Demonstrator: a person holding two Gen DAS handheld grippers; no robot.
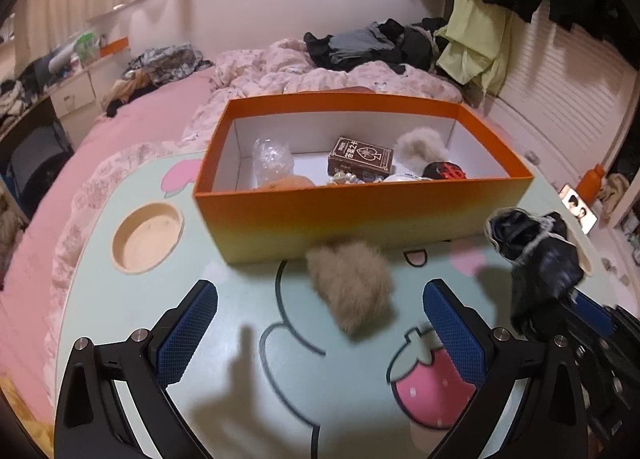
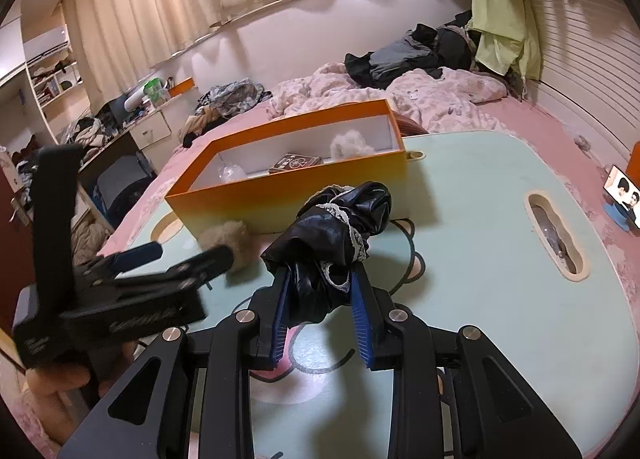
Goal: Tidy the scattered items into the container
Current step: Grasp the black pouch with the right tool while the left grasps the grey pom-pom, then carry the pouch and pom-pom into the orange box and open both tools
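Note:
An orange box [image 1: 360,215] stands on the pale green table [image 1: 240,319], holding a card pack [image 1: 360,159], a white fluffy item [image 1: 420,145], a clear plastic piece [image 1: 272,159] and other small things. A beige furry pompom [image 1: 352,283] lies on the table in front of the box, between and just beyond my open left gripper [image 1: 320,323]. My right gripper [image 2: 320,279] is shut on a black satin cloth with lace trim [image 2: 340,227], held above the table. The cloth also shows in the left wrist view [image 1: 536,255]. The box [image 2: 288,195], pompom [image 2: 232,239] and left gripper [image 2: 176,255] show in the right wrist view.
The table has a round cup recess [image 1: 148,237] at the left and a slot [image 2: 554,235] at the right. It stands on a pink bed [image 1: 132,131] with rumpled bedding and dark clothes [image 1: 372,43]. A phone [image 2: 624,195] stands at the far right.

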